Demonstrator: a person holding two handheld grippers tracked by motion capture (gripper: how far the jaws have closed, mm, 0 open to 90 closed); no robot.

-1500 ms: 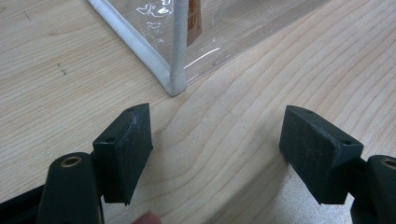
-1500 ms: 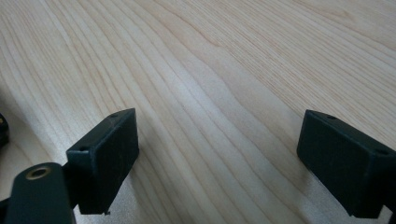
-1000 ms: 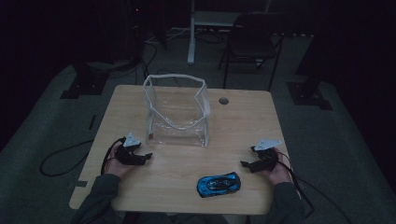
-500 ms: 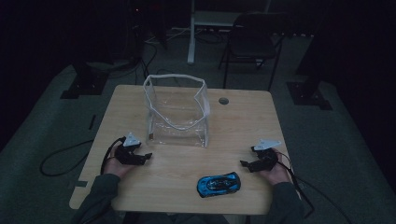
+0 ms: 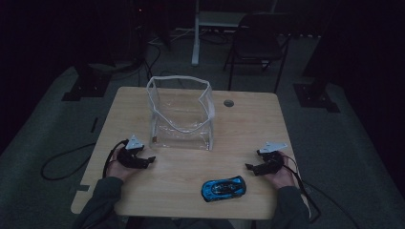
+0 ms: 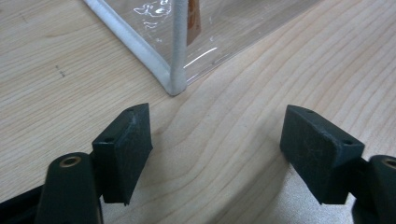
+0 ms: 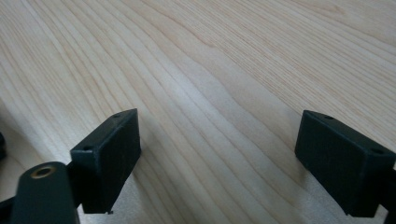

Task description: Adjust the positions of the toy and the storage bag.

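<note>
High view: your left gripper [image 5: 145, 160] rests on the tabletop [image 5: 248, 124] just before the clear bag [image 5: 181, 114]; your right gripper [image 5: 252, 167] rests near the blue toy car [image 5: 223, 188], apart from it.
Left gripper view: jaws wide apart, nothing between them; the bag's white-trimmed corner [image 6: 177, 86] stands just ahead.
Right gripper view: jaws wide apart over bare wood.
</note>
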